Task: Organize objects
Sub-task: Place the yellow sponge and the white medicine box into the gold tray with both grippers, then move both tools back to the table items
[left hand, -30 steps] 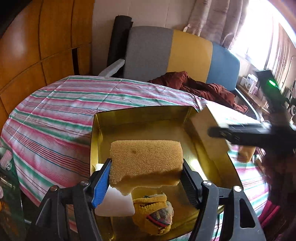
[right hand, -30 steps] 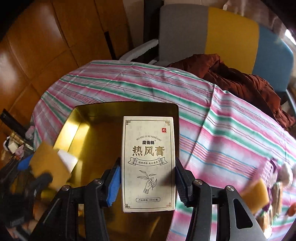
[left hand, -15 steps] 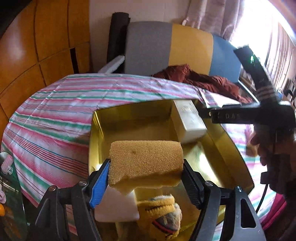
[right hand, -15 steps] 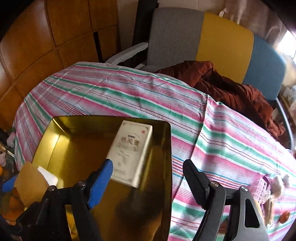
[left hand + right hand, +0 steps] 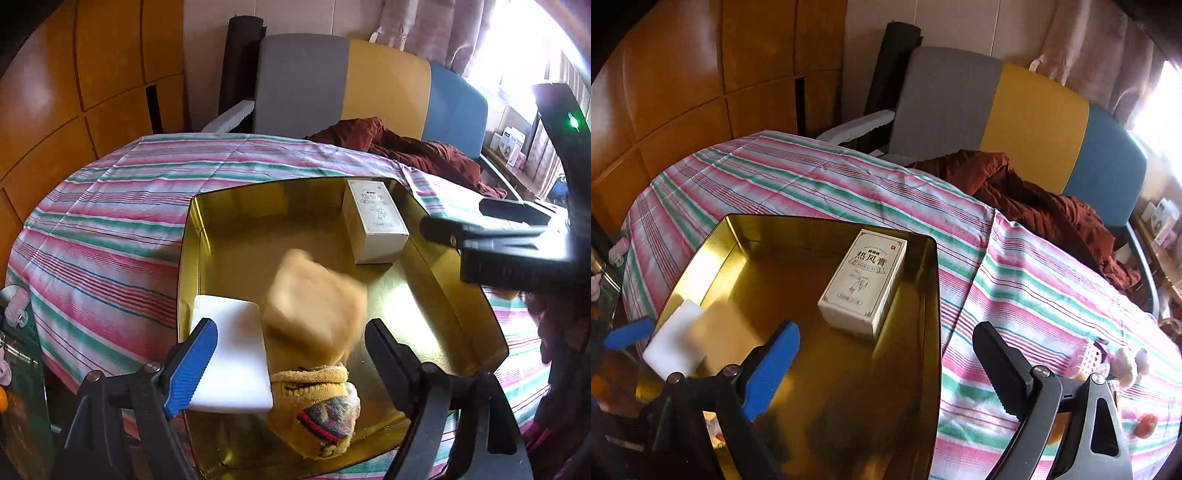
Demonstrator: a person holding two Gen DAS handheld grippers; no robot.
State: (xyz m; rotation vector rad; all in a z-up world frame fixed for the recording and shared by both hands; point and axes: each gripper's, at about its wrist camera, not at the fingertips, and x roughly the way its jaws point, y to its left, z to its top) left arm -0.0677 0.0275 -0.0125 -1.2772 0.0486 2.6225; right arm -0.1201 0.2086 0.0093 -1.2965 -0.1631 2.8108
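**Sponge is dropping into the gold tin**

We are looking at the yellow sponge (image 5: 314,299), which is blurred and is lying loose in the gold tin (image 5: 458,306), between the white foam block (image 5: 229,354) and the bare middle of the floor. It is looking soft and porous, with a paler underside, so we are judging that it will land without bouncing far. The left claw (image 5: 288,350) is standing wide above it, holding nothing, which is fitting a release over the tin.

The white carton (image 5: 862,282) is lying flat near the far wall of the tin, printed face upward, touching nothing else. The right claw (image 5: 886,365) is also standing wide and empty just beside it.

A rolled yellow sock (image 5: 317,406) is resting at the near edge, touching the foam block. We are thinking the things are being gathered in one container to keep the striped cloth (image 5: 1015,295) on the surface free. Small items (image 5: 1108,362) are waiting on the cloth at the right.
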